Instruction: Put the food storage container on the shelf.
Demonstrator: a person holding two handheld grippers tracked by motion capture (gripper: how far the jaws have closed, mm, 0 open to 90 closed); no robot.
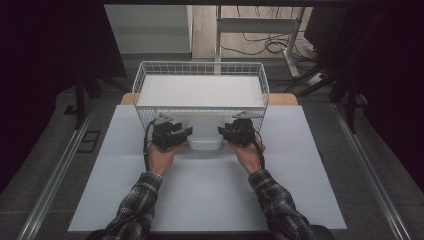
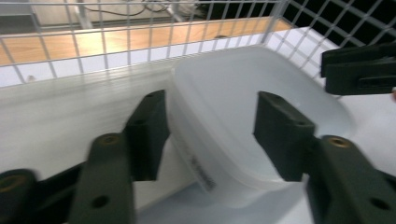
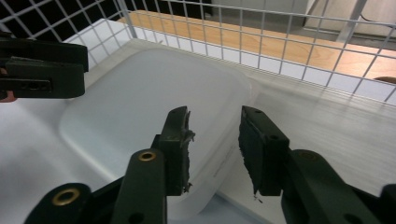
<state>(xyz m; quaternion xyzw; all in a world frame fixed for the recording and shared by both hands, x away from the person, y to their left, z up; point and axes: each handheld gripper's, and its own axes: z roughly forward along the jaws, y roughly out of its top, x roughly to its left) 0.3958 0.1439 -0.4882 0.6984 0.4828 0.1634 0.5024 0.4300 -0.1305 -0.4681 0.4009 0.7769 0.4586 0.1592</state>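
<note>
Right now I have both grippers at the near wall of the white wire basket point(image 1: 201, 67), one on each side of a translucent white plastic container point(image 1: 204, 143) that sits upside down on the white table sheet point(image 1: 200, 200), tight against the basket's front. From the high view, the left gripper point(image 1: 175, 134) sits at the container's left end and the right gripper point(image 1: 231, 131) at its right end, both pointing inward toward each other. In the left gripper view the jaws stand apart around the container's point(image 2: 243, 107) rim edge — neither pad presses on it, so that claw is released. In the right gripper view the jaws straddle the container's point(image 3: 154, 98) corner edge; the left pad lies against the plastic, but I cannot tell whether the pair is actually clamped on the rim. Inside the basket lies a flat white board point(image 1: 200, 90), and the person's plaid sleeves point(image 1: 140, 200) come in from the bottom.
</note>
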